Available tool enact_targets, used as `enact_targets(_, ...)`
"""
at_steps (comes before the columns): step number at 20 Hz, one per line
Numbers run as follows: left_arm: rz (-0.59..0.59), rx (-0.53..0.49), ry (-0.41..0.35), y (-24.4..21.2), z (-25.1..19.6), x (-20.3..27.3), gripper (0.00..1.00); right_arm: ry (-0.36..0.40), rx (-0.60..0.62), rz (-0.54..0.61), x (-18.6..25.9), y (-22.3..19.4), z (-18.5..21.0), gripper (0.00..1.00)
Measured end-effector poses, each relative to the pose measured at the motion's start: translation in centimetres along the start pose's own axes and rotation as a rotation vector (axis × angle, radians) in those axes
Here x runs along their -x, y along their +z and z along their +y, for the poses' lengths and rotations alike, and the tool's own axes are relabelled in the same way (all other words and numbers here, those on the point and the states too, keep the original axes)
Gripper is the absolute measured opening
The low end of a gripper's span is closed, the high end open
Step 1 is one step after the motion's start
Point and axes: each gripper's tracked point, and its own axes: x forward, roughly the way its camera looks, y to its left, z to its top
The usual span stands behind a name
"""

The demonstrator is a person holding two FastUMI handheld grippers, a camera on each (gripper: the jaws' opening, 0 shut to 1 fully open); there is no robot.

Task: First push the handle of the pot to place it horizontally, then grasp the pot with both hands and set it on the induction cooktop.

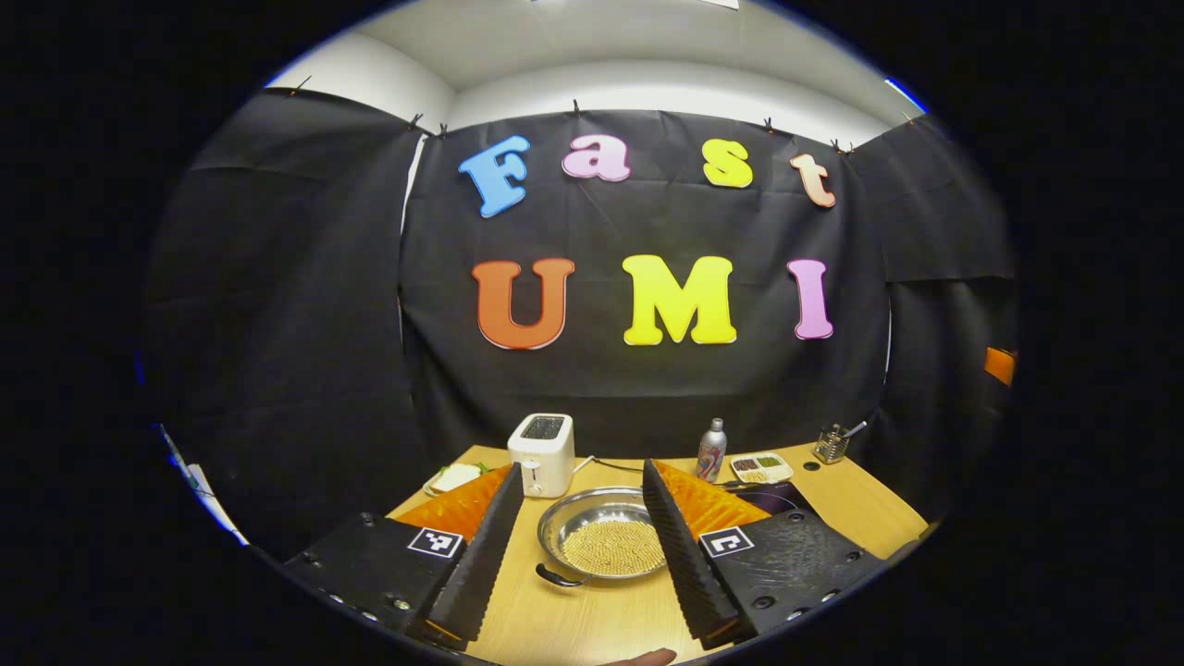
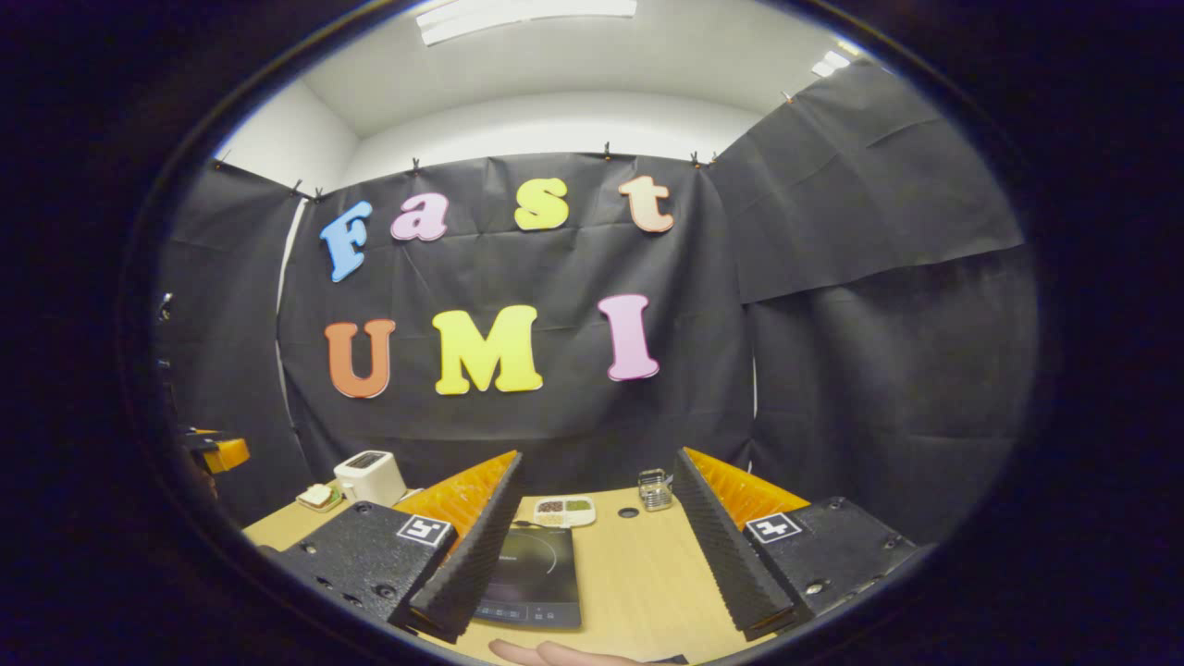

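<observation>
A steel pot (image 1: 601, 518) with yellow grains in it stands on the wooden table (image 1: 573, 620), in the left gripper view. One black handle (image 1: 559, 578) sticks out at its near left rim. My left gripper (image 1: 580, 470) hangs above the table's near side, open, with the pot seen between its fingers and nothing held. The pot's right rim is hidden behind the right finger (image 1: 680, 546). The black induction cooktop (image 2: 535, 569) lies flat on the table, partly behind the left finger of my right gripper (image 2: 597, 458), which is open and holds nothing. A corner of the cooktop (image 1: 775, 498) also shows right of the pot.
At the back of the table stand a white toaster (image 1: 542, 453), a plate with a sandwich (image 1: 453, 478), a bottle (image 1: 710, 450), a divided dish (image 1: 758, 467) and a utensil holder (image 1: 832, 446). Black cloth walls close in the booth. A hand (image 2: 555, 655) shows at the bottom edge.
</observation>
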Motion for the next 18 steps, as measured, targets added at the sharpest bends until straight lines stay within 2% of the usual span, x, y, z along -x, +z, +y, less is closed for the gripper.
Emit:
enact_targets(2,0.098,0.025,-0.06,-2.8,-0.9,-1.4,0.76,0.0,0.017,-0.01,0.0,-0.1,0.1,0.96)
enact_targets(3,0.143,0.036,-0.072,-4.1,-1.3,-1.9,0.59,0.002,0.022,-0.016,0.0,0.0,0.3,1.0)
enact_targets(4,0.156,0.034,-0.058,-4.9,-1.1,-2.5,0.38,0.005,0.023,-0.016,0.1,-0.1,0.7,0.96)
enact_targets(5,0.17,0.031,-0.04,-5.2,-0.1,-3.4,0.41,0.008,0.024,-0.009,0.1,-0.2,0.9,0.96)
enact_targets(7,0.21,0.024,-0.026,-6.9,0.3,-4.6,0.35,0.012,0.017,0.0,0.2,-0.5,1.1,0.96)
enact_targets(8,0.239,0.036,-0.027,-7.9,0.2,-4.8,0.12,0.017,0.015,0.0,0.3,-0.5,1.3,1.0)
enact_targets(9,0.267,0.04,-0.031,-8.7,0.0,-4.5,0.03,0.019,0.015,-0.001,0.4,-0.6,1.4,0.96)
enact_targets(13,0.371,-0.001,-0.025,-12.5,-0.1,-5.2,0.01,0.016,0.023,0.01,0.4,-1.4,1.5,0.96)
enact_targets(18,0.557,-0.07,-0.072,-19.0,-1.6,-7.0,0.0,0.007,0.026,0.016,-0.1,-2.0,0.9,0.96)
